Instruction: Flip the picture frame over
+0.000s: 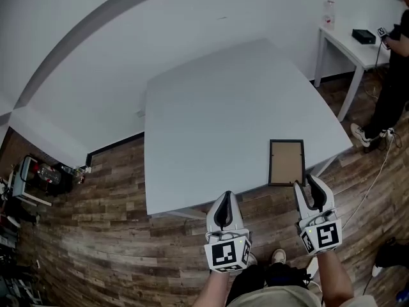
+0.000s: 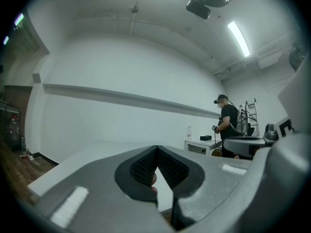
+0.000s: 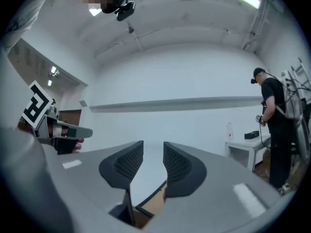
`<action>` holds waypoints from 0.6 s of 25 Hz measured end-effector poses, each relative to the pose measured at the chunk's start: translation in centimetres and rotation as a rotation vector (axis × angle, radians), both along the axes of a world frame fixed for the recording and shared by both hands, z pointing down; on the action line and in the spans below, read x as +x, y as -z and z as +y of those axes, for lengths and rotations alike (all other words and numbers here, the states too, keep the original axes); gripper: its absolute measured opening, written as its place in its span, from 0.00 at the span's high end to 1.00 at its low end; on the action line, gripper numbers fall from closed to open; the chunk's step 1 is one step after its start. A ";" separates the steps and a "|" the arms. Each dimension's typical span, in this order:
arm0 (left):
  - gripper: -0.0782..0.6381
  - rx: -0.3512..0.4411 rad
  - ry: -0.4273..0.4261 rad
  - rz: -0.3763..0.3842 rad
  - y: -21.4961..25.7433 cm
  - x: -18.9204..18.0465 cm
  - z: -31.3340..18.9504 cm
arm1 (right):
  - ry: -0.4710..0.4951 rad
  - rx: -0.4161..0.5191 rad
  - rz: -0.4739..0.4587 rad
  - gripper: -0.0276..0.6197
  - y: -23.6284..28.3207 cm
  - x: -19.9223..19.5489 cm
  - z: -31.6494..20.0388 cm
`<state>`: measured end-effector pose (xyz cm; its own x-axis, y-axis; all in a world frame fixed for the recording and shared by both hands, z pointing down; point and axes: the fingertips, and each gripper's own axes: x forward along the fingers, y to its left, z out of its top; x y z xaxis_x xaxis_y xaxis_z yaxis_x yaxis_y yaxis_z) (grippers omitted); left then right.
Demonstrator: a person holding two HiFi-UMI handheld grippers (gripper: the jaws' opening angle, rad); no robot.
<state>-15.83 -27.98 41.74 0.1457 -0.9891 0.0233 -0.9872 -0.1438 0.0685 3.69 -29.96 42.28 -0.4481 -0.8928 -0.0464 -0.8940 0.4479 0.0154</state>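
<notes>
The picture frame (image 1: 285, 162) lies flat near the front right edge of the grey table (image 1: 211, 126), with its brown backing and black border facing up. My right gripper (image 1: 305, 184) hovers open just before the frame's near edge. In the right gripper view the frame's corner (image 3: 153, 204) shows below and between the parted jaws of the right gripper (image 3: 153, 152). My left gripper (image 1: 225, 197) is off the table's front edge, left of the frame, shut on nothing. The left gripper (image 2: 156, 150) has its jaw tips touching in its own view.
A white side table (image 1: 365, 51) stands at the back right, carrying a black box (image 1: 363, 36) and a bottle (image 1: 328, 13). A person (image 1: 394, 75) stands beside it. A cart of equipment (image 1: 35, 176) sits on the wood floor at the far left.
</notes>
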 end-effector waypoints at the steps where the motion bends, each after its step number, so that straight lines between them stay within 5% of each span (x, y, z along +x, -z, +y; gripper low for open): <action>1: 0.89 0.004 0.003 -0.003 0.2 -0.2 0.1 | 0.008 0.018 0.009 0.73 0.7 -0.3 0.4; 10: 0.89 0.040 0.020 -0.020 2.0 -1.4 1.2 | -0.044 0.023 0.065 0.92 2.1 -0.5 1.3; 15: 0.89 0.043 0.019 -0.021 2.2 -1.3 1.3 | -0.048 0.014 0.067 0.92 2.2 -0.6 1.3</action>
